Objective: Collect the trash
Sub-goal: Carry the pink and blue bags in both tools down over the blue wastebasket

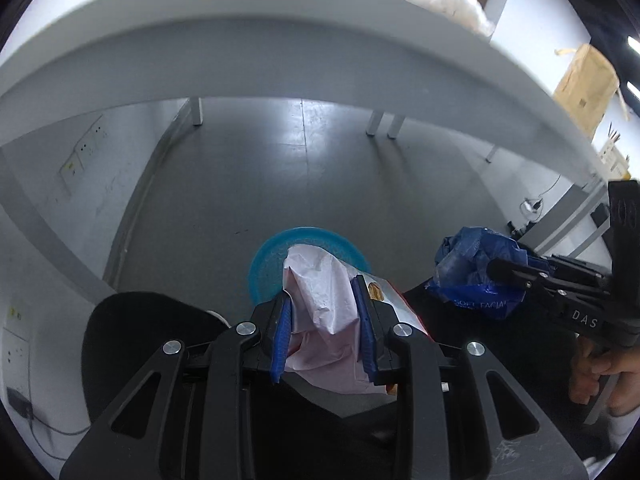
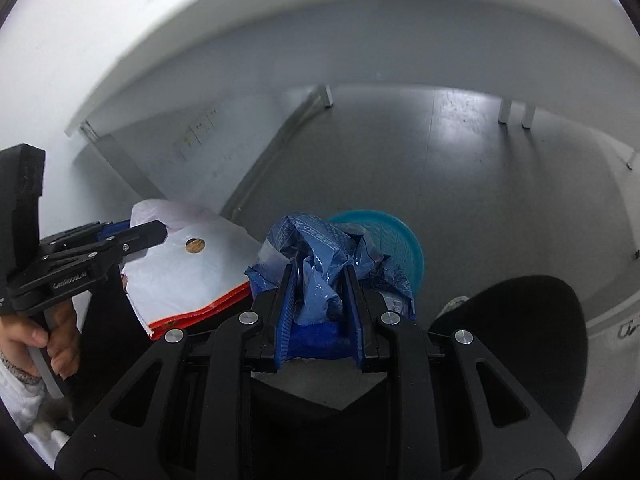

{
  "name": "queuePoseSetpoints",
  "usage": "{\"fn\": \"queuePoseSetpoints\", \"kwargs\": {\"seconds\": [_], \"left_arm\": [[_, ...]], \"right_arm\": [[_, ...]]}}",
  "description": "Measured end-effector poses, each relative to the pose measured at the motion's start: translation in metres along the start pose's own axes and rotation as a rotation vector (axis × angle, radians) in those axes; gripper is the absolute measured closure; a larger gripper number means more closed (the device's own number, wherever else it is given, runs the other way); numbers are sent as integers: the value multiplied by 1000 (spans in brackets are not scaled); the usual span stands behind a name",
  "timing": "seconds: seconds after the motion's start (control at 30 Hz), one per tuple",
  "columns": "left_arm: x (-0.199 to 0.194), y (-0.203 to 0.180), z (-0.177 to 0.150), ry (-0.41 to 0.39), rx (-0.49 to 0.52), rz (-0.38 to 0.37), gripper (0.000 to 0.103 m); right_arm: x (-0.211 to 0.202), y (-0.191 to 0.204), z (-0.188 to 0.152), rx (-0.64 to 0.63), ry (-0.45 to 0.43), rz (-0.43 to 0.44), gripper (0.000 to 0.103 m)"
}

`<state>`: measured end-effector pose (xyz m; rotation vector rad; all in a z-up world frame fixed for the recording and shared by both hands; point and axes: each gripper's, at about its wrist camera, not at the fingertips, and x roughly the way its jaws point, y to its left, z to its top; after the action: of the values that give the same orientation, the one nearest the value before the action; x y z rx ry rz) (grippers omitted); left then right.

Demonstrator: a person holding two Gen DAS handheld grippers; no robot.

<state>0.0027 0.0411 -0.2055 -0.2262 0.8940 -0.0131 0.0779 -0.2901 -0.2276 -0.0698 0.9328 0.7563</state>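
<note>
My left gripper is shut on a crumpled white paper bag with a red edge, held above a round blue bin on the floor. The same white paper bag shows at the left of the right wrist view, with the left gripper on it. My right gripper is shut on a crumpled blue plastic wrapper, also over the blue bin. In the left wrist view the blue wrapper and right gripper sit at the right.
A white table edge arches overhead, its legs standing on the grey floor. A wall with outlets runs along the left. Black chair parts sit close beside the bin. A hand holds the left tool.
</note>
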Motion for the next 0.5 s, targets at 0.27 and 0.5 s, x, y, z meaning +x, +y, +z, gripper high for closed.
{"fn": "queuePoseSetpoints", "kwargs": {"seconds": [0.27,0.5], "left_arm": [[51,3,4,44,34,58,77],[98,5,14,124,0,102,77]], "right_arm": [[59,-8,13,28,89,-6,81],[107,-19,29,68,164,-14,81]]}}
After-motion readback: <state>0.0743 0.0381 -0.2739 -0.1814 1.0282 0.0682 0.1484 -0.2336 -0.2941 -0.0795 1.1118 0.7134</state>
